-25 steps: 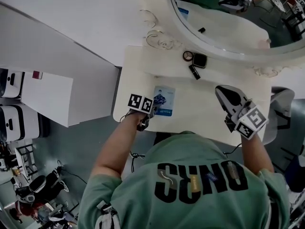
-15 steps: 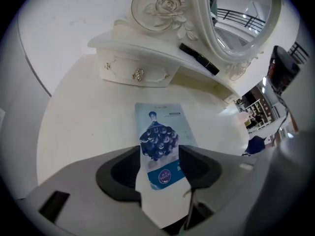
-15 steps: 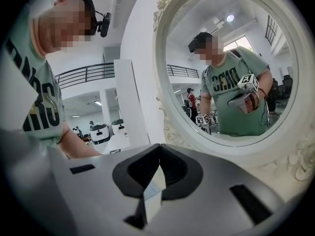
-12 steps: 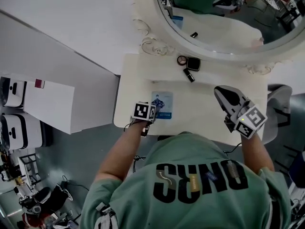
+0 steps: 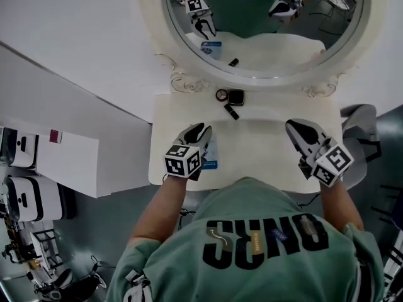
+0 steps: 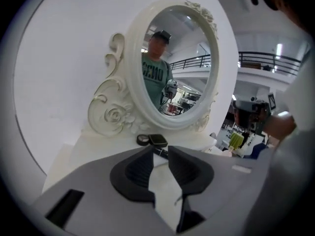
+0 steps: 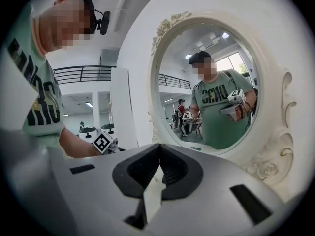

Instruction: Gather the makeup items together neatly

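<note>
Left claw (image 5: 198, 131) first: its jaws stand a little apart with nothing between them, and they have just been closing on empty air. It hangs above the near-left part of the tabletop (image 5: 271, 146), over a flat blue packet (image 5: 213, 159) that lies close to the front edge. Right claw (image 5: 293, 126) is clenched shut and empty too, hovering over the right side, well apart from everything.

The small pieces sit together at the foot of the mirror (image 5: 252, 78): a round compact (image 5: 221, 95) and a square compact (image 5: 236, 97) just beside each other, with a dark tube (image 5: 232, 112) lying near them toward me. From the left gripper view I look straight along my jaws at that little group.

So I judge the gathering nearly done, with the packet as the one straggler, if it counts as makeup. Next I would spread the left jaws, come down at the packet's edge, and carry or slide it up beside the tube. It is thin and flat, so catching an edge cleanly is the hard part.
</note>
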The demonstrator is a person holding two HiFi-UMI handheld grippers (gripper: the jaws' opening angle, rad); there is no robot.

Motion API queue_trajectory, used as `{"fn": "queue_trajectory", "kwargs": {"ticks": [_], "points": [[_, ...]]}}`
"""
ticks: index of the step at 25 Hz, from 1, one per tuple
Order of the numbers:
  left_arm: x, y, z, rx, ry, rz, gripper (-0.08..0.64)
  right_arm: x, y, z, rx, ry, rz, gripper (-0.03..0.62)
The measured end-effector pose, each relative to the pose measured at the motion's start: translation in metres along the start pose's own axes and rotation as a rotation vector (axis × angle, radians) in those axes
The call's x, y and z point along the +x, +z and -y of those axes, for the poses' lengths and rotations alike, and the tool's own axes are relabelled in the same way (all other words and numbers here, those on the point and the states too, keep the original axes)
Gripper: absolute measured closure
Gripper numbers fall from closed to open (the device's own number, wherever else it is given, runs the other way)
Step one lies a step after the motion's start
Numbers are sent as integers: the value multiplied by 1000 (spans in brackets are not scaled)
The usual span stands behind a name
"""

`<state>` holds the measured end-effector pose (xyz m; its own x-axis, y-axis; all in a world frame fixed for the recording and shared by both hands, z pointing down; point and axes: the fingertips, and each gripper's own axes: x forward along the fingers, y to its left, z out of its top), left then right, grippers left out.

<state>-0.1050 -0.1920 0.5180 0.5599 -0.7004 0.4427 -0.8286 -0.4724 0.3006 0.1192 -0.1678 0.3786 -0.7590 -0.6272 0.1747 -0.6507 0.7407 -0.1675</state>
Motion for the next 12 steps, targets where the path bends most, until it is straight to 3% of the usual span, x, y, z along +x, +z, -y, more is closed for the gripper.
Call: {"fn": "queue_trajectory", "kwargs": {"ticks": [3,6,12], "points": [[26,15,20,83,-15,23,530,-17,2,9,0,-31,10,597],[49,24,39,137,-44,31,540,-22,-2,17,-10,-41,-5,597],[48,34,61,115,-86,85,549,42,-47,13,-101,50,-193,595]]}}
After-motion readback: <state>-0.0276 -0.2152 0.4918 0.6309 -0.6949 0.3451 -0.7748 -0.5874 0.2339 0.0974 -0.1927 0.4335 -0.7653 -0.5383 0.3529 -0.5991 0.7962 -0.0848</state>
